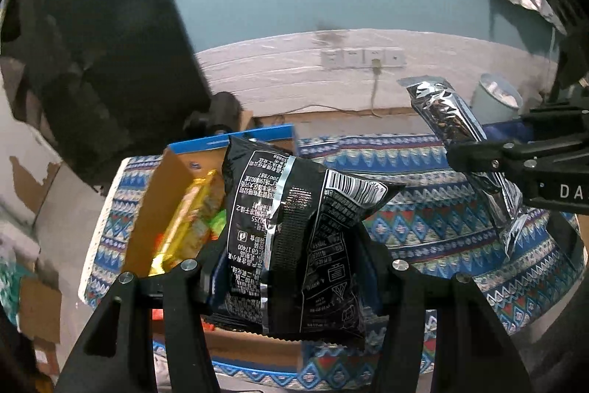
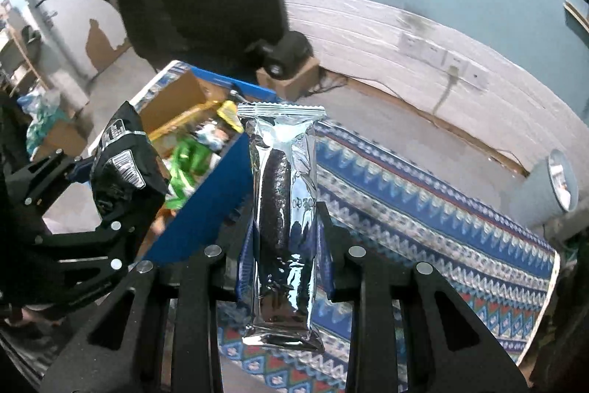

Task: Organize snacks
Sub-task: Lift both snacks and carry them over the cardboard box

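left gripper (image 1: 291,267): clamps black bag (image 1: 294,238) above box (image 1: 162,194). right gripper (image 2: 285,245): clamps silver pack (image 2: 281,220) over cloth (image 2: 423,209). advice: lower each inside box walls before releasing.

Black snack bag (image 1: 294,238): glossy crinkled plastic film. Silver packet (image 2: 283,227): mirror-shiny foil, wrinkled. Box (image 1: 162,201): matt brown cardboard inside, blue printed outside. Tablecloth (image 2: 423,209): woven patterned cloth, matt. Gripper fingers (image 2: 228,245): matt black plastic, metal screws.
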